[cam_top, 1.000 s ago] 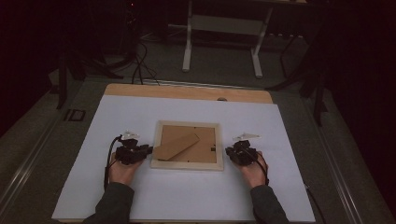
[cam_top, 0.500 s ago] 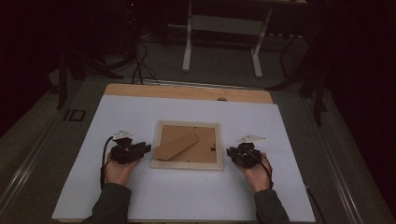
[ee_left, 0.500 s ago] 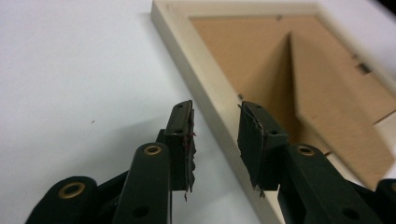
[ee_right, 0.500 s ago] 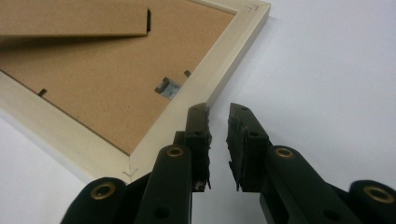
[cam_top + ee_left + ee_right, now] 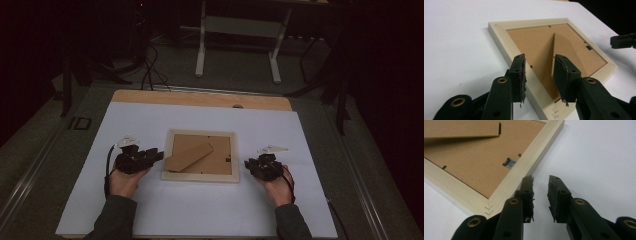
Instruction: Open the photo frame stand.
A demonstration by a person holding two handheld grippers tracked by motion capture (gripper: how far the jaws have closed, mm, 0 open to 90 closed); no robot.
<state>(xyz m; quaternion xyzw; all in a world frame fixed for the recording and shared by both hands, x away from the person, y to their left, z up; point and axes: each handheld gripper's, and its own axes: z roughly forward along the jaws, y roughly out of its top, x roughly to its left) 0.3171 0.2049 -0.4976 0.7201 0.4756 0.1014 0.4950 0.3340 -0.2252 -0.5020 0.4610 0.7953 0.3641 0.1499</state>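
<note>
Your left claw sits at the left edge of the picture frame, its jaws parted over the frame's near corner, gripping nothing. The frame lies face down mid-tabletop, its cardboard stand raised. Your right claw rests just beside the frame's right edge, slightly open and empty.
</note>
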